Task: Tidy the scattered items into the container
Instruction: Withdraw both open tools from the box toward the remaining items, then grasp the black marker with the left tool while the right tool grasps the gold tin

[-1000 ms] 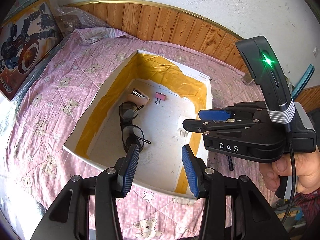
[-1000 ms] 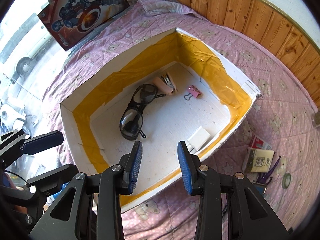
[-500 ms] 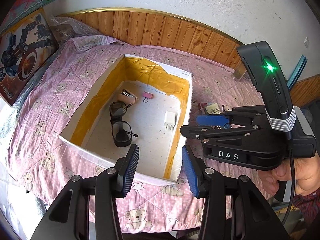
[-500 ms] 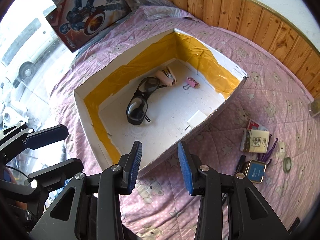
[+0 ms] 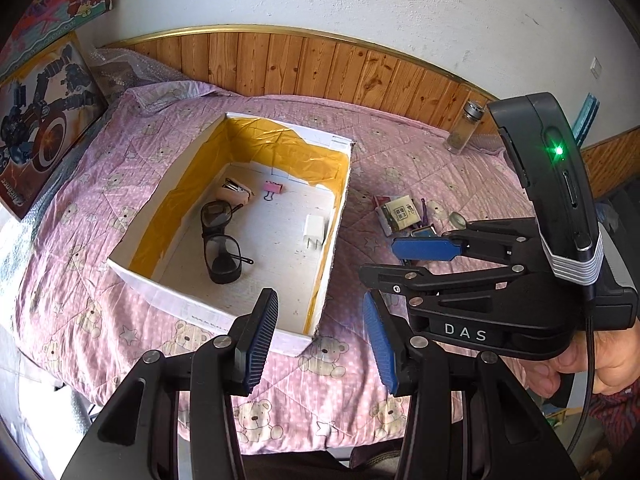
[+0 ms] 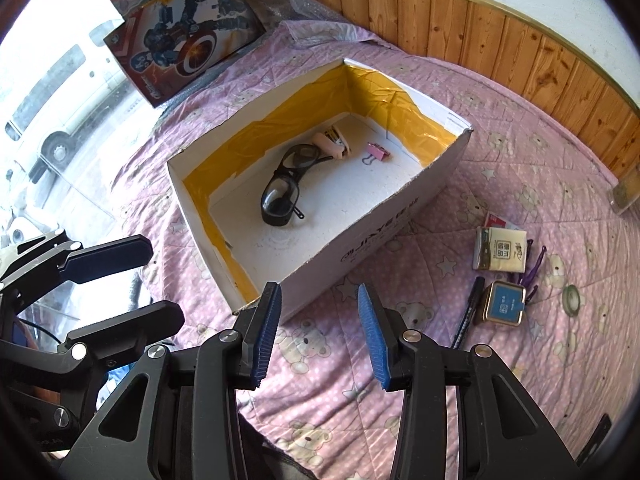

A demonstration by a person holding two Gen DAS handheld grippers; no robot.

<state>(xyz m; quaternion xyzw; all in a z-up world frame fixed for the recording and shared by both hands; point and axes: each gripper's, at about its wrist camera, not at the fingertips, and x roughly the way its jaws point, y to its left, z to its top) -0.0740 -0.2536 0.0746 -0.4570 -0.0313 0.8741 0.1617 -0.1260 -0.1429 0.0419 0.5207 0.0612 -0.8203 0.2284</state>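
- Both your grippers hang empty above the quilt, left gripper (image 5: 320, 340) and right gripper (image 6: 320, 332) each spread wide, ready to grab.
- The box (image 6: 400, 220) sits open-topped, glasses (image 6: 284, 188) and a pink clip (image 6: 378, 152) inside.
- Your next pickings, the packet (image 6: 500, 254) and small tin (image 6: 503, 303), lie right of it.

Yellow-lined white box (image 5: 224, 312), pink bear-print quilt (image 5: 400, 152)
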